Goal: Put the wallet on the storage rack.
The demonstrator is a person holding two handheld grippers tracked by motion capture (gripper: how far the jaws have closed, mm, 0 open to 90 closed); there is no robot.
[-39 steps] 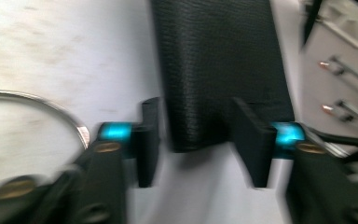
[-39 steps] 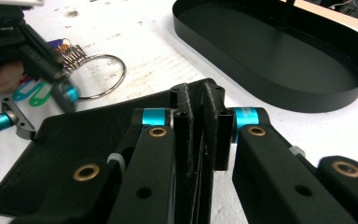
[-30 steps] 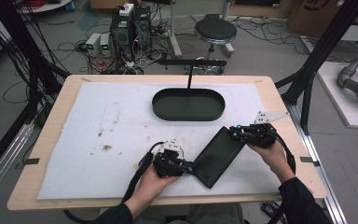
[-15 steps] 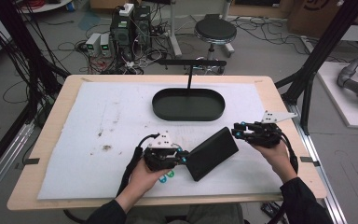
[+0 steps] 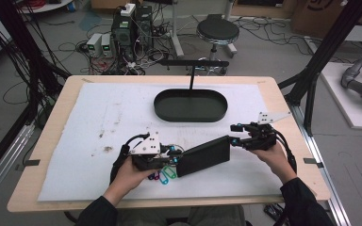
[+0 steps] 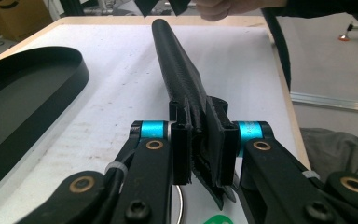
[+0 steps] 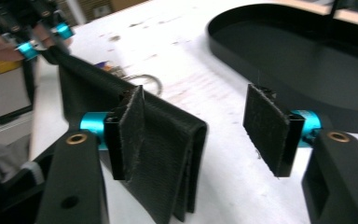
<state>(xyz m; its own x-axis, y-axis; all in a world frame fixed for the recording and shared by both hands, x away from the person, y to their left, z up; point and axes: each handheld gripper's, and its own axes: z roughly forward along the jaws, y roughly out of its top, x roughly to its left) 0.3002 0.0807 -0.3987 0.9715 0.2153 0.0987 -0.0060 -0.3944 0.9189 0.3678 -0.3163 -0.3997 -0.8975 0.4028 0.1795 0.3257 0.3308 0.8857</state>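
A long black fabric pouch [image 5: 202,156] hangs just above the white mat near the table's front. My left gripper [image 5: 173,153] is shut on its left end; in the left gripper view the pouch [image 6: 179,70] runs away from the clamped jaws [image 6: 204,149]. My right gripper [image 5: 235,134] is at the pouch's right end, and its jaws have just been opening. In the right gripper view the pouch's folded end [image 7: 168,140] rests against one pad [image 7: 130,126], while the other pad stands well apart from it.
A black oval tray [image 5: 188,116] with a post behind it sits at the mat's back centre. Keys with coloured tags [image 5: 165,174] lie under the left gripper; a key ring [image 7: 144,79] lies on the mat. The table's edge runs close to both hands.
The right jaws opened and let go of the pouch's end. The left gripper moved left and up with the pouch, which swung from slanted to nearly level, uncovering the tagged keys.
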